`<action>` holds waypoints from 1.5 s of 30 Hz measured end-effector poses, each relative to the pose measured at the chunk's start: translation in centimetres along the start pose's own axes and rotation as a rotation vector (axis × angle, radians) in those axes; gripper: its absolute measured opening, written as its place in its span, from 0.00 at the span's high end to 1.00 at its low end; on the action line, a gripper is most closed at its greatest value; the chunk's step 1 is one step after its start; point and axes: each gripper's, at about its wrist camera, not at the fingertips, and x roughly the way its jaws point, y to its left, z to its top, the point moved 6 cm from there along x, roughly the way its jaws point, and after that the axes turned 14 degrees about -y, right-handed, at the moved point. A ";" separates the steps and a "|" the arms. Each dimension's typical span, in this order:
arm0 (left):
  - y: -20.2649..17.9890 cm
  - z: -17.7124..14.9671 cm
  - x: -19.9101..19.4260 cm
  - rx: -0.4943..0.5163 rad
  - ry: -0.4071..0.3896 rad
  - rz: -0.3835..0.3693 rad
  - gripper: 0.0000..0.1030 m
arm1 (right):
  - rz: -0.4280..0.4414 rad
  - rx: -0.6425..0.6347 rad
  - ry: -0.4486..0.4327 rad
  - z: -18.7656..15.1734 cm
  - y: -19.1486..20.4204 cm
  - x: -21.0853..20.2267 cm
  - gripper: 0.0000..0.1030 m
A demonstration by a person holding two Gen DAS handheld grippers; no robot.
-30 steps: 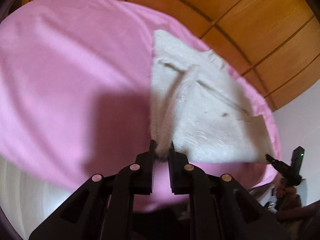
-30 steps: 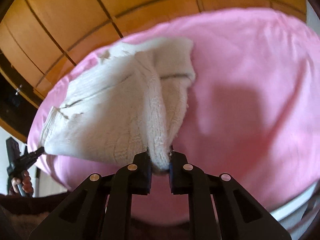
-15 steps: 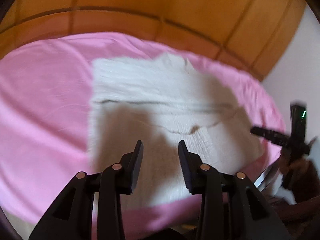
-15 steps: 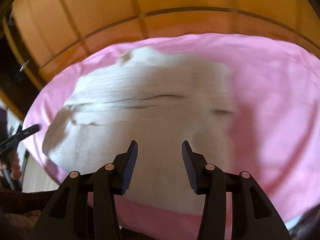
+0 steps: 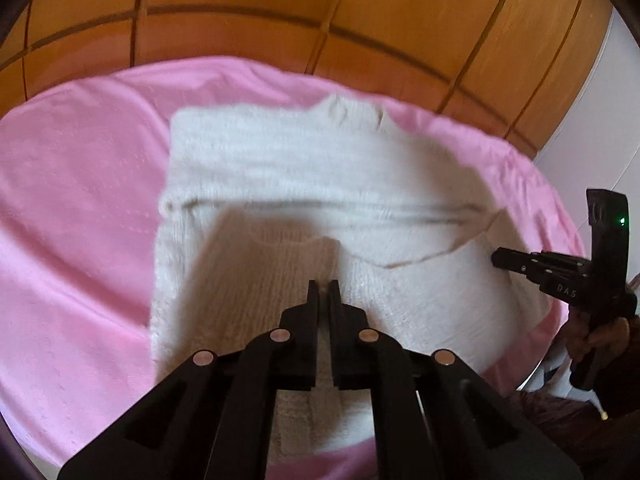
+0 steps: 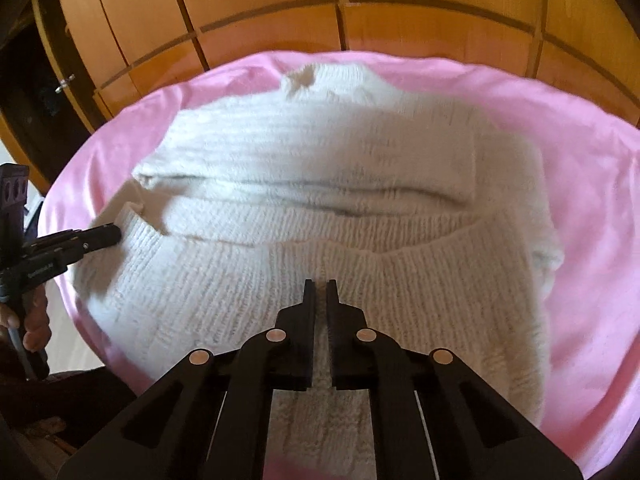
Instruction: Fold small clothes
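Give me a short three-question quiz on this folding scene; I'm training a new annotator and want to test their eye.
1. True or false: the left gripper has its jaws spread wide.
2. What does the white knit sweater lie on? A) bare wood B) a pink sheet C) a grey tray
3. Fill in: behind the bed stands a panelled ____ wall.

Key
1. False: the jaws are nearly closed, nothing visibly between them; the right gripper looks the same.
2. B, the pink sheet.
3. Wooden; see the wooden wall.
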 end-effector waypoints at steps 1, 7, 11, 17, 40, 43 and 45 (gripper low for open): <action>-0.1 0.4 -0.2 -0.003 -0.013 -0.004 0.96 | 0.004 0.011 -0.024 0.8 0.0 -0.5 0.96; 1.0 2.5 1.7 -0.035 -0.043 0.035 0.96 | -0.032 0.026 -0.078 2.9 -1.0 -0.2 0.96; 3.2 1.1 6.0 -0.074 0.054 0.122 0.96 | -0.096 0.016 -0.057 2.6 -1.4 2.8 0.96; 2.3 -0.2 6.7 0.041 0.086 0.200 0.93 | -0.134 0.013 -0.019 0.3 -1.8 5.5 0.96; 6.5 0.1 5.4 0.056 0.127 0.212 0.53 | -0.070 0.121 -0.025 0.8 -2.5 4.4 0.82; 6.4 0.1 5.0 0.027 0.113 0.206 0.77 | -0.063 0.129 -0.020 0.8 -2.4 4.1 0.82; 6.8 0.1 4.7 -0.013 0.102 0.193 0.83 | -0.052 0.121 -0.021 1.0 -2.3 3.3 0.81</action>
